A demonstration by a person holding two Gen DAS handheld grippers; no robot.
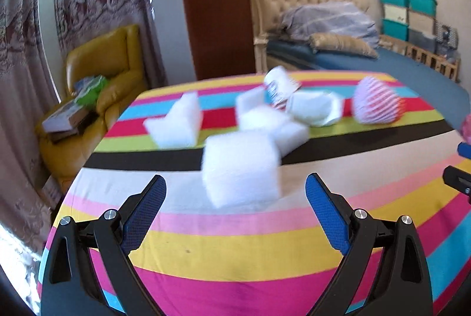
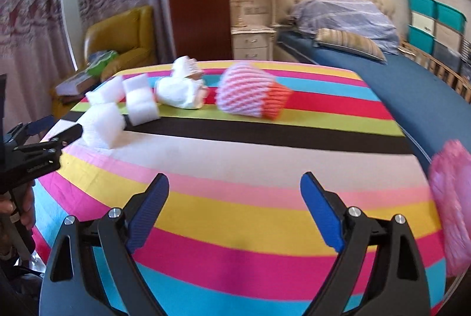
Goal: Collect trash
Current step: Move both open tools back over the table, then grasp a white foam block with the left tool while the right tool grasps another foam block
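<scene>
**Both grippers wide open over the striped cloth, trash ahead**

Left gripper [image 1: 235, 186] spread wide, gripping nothing; nearest white foam block [image 1: 241, 167] sits just beyond its tips, centre frame; right gripper [image 2: 234, 183] gaping too, only the striped cloth [image 2: 235, 224] between its fingers; four foam blocks across the upper middle, one crumpled white wrapper [image 2: 181, 93], one paper cup [image 1: 279, 84], one pink-and-white foam net [image 2: 250, 93]; a pink net [image 2: 452, 207] at right edge.
</scene>
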